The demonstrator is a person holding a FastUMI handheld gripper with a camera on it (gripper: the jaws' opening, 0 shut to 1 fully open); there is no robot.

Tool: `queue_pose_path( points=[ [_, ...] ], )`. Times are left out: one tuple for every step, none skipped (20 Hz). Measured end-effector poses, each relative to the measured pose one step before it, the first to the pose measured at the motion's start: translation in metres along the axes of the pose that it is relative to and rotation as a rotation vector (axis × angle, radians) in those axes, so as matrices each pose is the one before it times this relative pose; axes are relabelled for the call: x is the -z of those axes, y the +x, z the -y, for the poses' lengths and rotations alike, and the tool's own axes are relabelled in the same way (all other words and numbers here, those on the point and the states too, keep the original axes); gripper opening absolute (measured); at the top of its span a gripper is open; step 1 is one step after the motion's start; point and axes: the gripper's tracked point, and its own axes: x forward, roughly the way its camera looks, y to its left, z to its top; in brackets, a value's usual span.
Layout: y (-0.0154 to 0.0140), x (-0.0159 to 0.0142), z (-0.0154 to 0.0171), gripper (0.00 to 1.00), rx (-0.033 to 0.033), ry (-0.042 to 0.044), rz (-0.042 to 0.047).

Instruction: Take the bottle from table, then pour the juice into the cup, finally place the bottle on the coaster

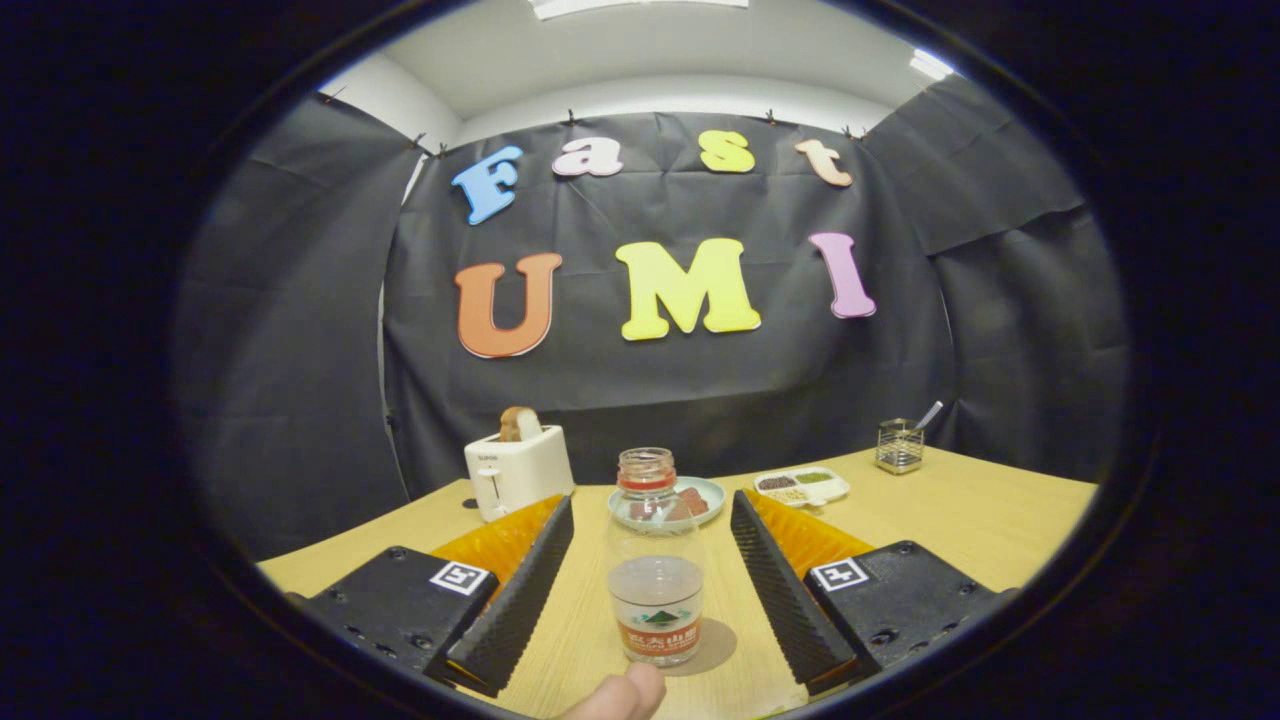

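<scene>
Gripper view: the bottle stands upright on the worktop, its long axis vertical, right between the two fingers and clear of both. The gripper is spread wide, with a gap of bare worktop showing on each side of the bottle, so nothing is held. The bottle is uncapped with a red ring at its neck, clear liquid fills its lower part, and a label wraps its base. It sits roughly midway between the fingers and about halfway along their length, so they flank its lower body rather than its neck.

A fingertip of the person shows at the near end of the worktop, just in front of the bottle's base.

Beyond the bottle, partly hidden behind it, lies a pale plate with reddish pieces on it. Farther out are a white toaster with a slice of bread in it, a small divided tray and a wire holder at the far corner. I can make out neither a cup nor a coaster here.

The bottle rests on the worktop and not on a coaster. As it lies, closing straight inward would bring both fingers against its sides; this pose fits equally a grasp about to happen or a release just made.
</scene>
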Motion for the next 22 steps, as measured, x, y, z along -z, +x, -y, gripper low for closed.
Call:
queue_pose_path(
  points=[
    [-0.00318,-0.00461,-0.00148,1.00,-0.00027,-0.00274,0.00652],
    [-0.00251,-0.00424,0.00113,1.00,0.00485,-0.00144,0.00102],
    [-0.00192,-0.00451,-0.00023,1.00,0.00534,0.00288,-0.00189],
    [-0.00427,-0.00603,-0.00265,1.00,-0.00296,0.00322,-0.00090],
    [-0.00483,-0.00649,-0.00271,1.00,-0.00509,-0.00042,0.00047],
    [-0.00551,-0.00777,-0.00377,1.00,-0.00431,-0.00075,0.00123],
    [-0.00712,-0.00855,-0.00388,1.00,-0.00436,-0.00835,0.00361],
    [-0.00701,-0.00852,-0.00272,1.00,0.00425,-0.01214,0.00191],
    [-0.00936,-0.00772,-0.00036,1.00,0.01417,-0.01486,0.00268],
    [-0.00870,-0.00743,-0.00112,1.00,0.00560,-0.00615,-0.00328],
    [-0.00846,-0.00463,-0.00337,1.00,0.00161,0.00133,-0.00181],
    [-0.00926,-0.00432,0.00046,1.00,0.00528,0.00727,-0.00862],
    [-0.00951,-0.00479,0.00115,1.00,0.00509,0.00575,-0.00655],
    [-0.00976,-0.00390,0.00053,1.00,0.00160,0.00349,-0.00748],
    [-0.01023,-0.00488,0.00084,1.00,0.00380,-0.00144,-0.00339],
    [-0.01002,-0.00325,0.00325,1.00,0.00339,-0.00709,-0.00564],
    [-0.00978,-0.00228,0.00563,1.00,0.01062,-0.01337,-0.00714],
    [-0.00985,-0.00287,0.00698,1.00,0.01414,-0.01279,-0.00302],
    [-0.00997,-0.00303,0.00556,1.00,0.00787,-0.00564,-0.00517],
    [-0.00830,-0.00297,0.00258,1.00,-0.00101,-0.00506,-0.00222],
    [-0.00788,-0.00374,0.00401,1.00,-0.00259,-0.00082,-0.00069],
    [-0.00892,-0.00547,0.00340,1.00,-0.00142,-0.00540,0.00206]
  ],
)
